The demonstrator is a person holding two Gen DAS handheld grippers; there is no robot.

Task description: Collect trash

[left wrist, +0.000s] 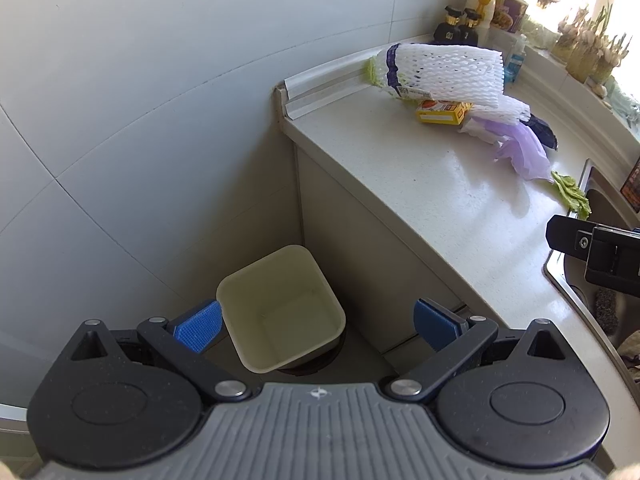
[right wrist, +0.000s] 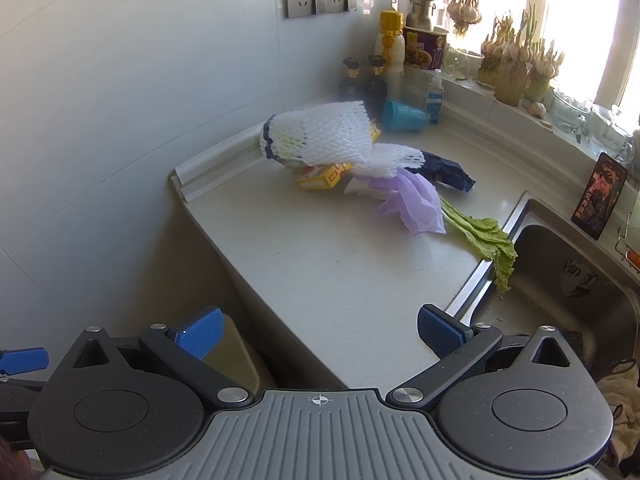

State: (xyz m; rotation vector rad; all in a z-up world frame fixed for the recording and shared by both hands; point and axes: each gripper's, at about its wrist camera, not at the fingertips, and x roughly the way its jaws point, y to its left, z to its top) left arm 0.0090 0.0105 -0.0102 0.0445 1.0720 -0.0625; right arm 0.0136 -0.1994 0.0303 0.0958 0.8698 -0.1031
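A kitchen corner seen from two handheld grippers; the left gripper (left wrist: 318, 322) hangs above a cream waste bin (left wrist: 280, 308) that stands on the floor beside the cabinet, its fingers spread apart and holding nothing; the bin looks bare inside. The right gripper (right wrist: 318, 330) hovers over the near edge of the pale counter (right wrist: 328, 280), its fingers likewise released and bare. The trash lies well ahead of it, in a heap near the back wall: a white foam net sleeve (right wrist: 320, 136) resting on a yellow carton (right wrist: 324, 178), a crumpled lilac plastic bag (right wrist: 416, 204) touching them, a dark blue wrapper (right wrist: 444, 170) behind, and a green vegetable leaf (right wrist: 484, 236) trailing over the rim of the steel sink (right wrist: 560, 292). Judged from this, no piece has yet been collected; the sensible approach is to reach with the right gripper for the bag, the nearest loose item, pinch a bunched fold rather than a thin edge, and lift clear before carrying it to the bin, since the light pieces may drag one another along.
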